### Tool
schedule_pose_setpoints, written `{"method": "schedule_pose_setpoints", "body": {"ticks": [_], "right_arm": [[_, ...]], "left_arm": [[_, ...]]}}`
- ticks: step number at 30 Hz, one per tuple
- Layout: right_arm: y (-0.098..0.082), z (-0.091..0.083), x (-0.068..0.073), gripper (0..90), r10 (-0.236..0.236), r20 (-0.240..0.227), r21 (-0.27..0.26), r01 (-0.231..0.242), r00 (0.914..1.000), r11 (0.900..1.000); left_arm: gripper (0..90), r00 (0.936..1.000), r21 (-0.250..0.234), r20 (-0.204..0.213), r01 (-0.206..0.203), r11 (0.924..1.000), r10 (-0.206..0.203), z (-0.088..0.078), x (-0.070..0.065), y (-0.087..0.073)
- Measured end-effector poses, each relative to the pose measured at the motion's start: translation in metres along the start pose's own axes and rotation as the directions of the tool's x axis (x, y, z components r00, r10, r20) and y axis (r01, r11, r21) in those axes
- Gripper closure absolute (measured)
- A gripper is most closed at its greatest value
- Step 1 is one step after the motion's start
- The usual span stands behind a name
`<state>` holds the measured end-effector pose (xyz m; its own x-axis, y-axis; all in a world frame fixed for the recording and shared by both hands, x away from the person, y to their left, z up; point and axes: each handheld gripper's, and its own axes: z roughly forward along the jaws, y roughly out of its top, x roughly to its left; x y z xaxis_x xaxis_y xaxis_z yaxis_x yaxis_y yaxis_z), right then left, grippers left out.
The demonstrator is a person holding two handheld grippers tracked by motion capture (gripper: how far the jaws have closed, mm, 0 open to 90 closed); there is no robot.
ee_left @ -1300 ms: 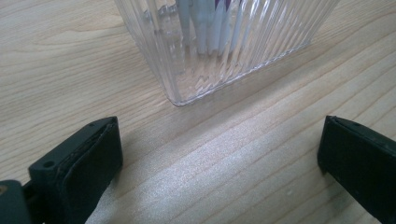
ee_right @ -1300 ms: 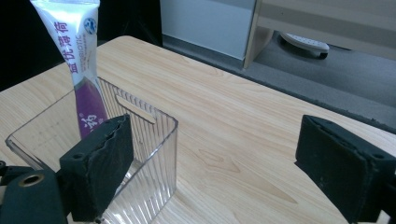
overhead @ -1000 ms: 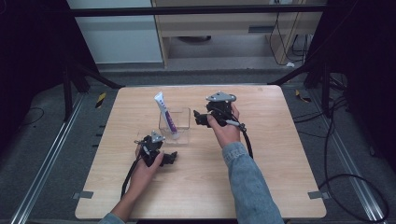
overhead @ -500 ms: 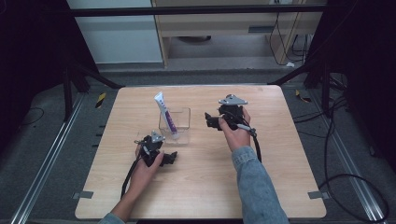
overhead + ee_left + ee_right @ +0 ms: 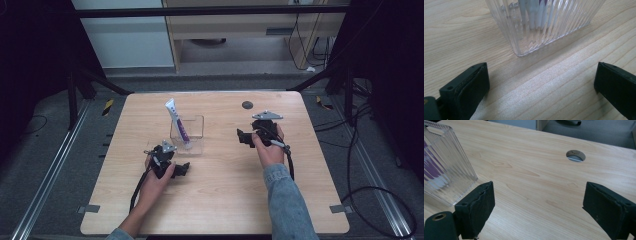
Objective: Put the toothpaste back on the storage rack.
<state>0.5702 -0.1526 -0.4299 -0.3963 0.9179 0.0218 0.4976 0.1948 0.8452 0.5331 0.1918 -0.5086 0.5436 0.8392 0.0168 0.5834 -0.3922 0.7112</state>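
Tube (image 5: 177, 124) stands tilted in clear ribbed box (image 5: 187, 134), centre of table (image 5: 215, 200). Left gripper (image 5: 182, 169) at box's 7 o'clock, right gripper (image 5: 244, 138) at 3 o'clock; both jaws wide, empty. Probably placement finished: retreat level, avoid nudging box.

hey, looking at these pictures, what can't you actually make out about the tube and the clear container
- Tube print: too small in the high view.
- Tube's lower end: blurred by the ribbed container wall in the left gripper view.
- Container top: cut off by the upper edge there.
- Container's left part: cut off by the right gripper view's edge.
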Motion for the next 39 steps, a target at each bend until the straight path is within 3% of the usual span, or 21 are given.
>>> {"method": "schedule_pose_setpoints", "body": {"ticks": [21, 28, 39], "right_arm": [[-0.051, -0.008, -0.032, 9.8, 0.025, 0.06, 0.086, -0.03, 0.9979, 0.996], [-0.061, -0.008, -0.038, 9.7, 0.027, 0.069, 0.11, -0.035, 0.9973, 0.993], [-0.071, -0.008, -0.06, 9.7, 0.076, 0.12, 0.118, -0.091, 0.9898, 0.989]], "left_arm": [[0.0, 1.0, 0.001, -0.001, -0.002, 1.0, 0.002, 0.0, 0.0, 0.0], [0.0, 1.0, 0.001, 0.0, -0.002, 1.0, 0.002, 0.0, 0.0, 0.0], [0.0, 1.0, 0.001, 0.0, -0.001, 1.0, 0.001, 0.0, 0.0, 0.0]]}}
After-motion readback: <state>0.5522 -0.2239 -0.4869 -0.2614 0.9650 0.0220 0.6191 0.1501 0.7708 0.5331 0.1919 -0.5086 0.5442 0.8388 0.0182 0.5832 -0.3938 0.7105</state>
